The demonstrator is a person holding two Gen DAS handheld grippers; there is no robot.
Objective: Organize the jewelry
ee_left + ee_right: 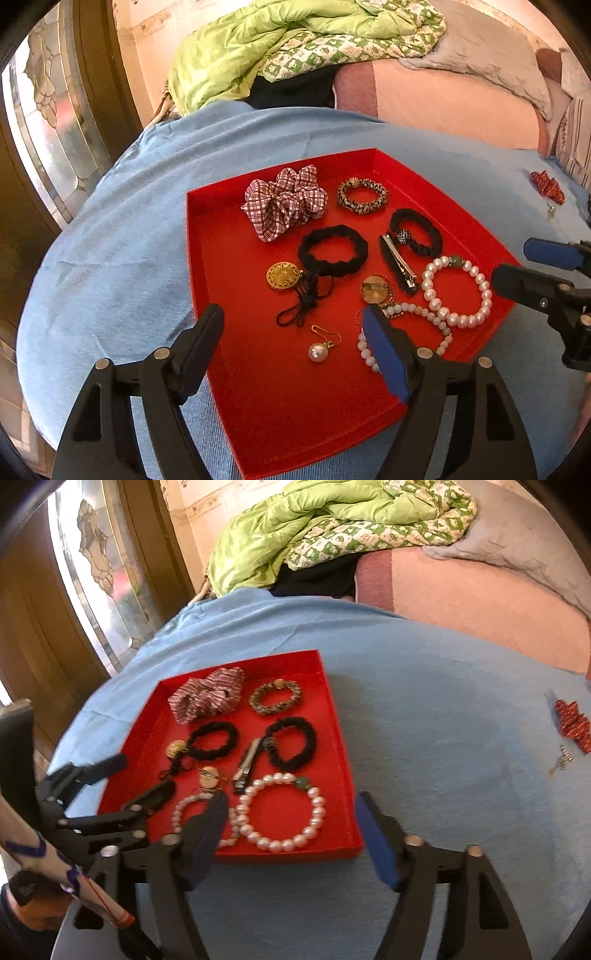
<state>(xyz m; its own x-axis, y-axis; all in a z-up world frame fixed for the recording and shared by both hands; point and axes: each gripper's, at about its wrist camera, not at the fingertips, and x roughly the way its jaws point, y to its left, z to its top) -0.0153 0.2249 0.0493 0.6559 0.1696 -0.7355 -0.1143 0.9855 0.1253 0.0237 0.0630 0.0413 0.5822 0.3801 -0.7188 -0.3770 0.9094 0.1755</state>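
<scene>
Red tray (229, 406), frame centre: pearl bracelet (458, 291), scrunchies, grouped for sorting. Left gripper (295, 354) and right gripper (291, 834) spread wide, empty, poised above.

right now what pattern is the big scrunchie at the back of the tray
Red-and-white plaid on the scrunchie, clearest in the left wrist view.

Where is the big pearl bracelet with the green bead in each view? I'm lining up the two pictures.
Left wrist view: the pearl bracelet lies at the right side of the red tray, just right of the hair clip.
Right wrist view: the pearl bracelet lies in the tray's near right corner, ahead of the open right gripper.
Shared landmark: the plaid scrunchie at the tray's far end.
</scene>
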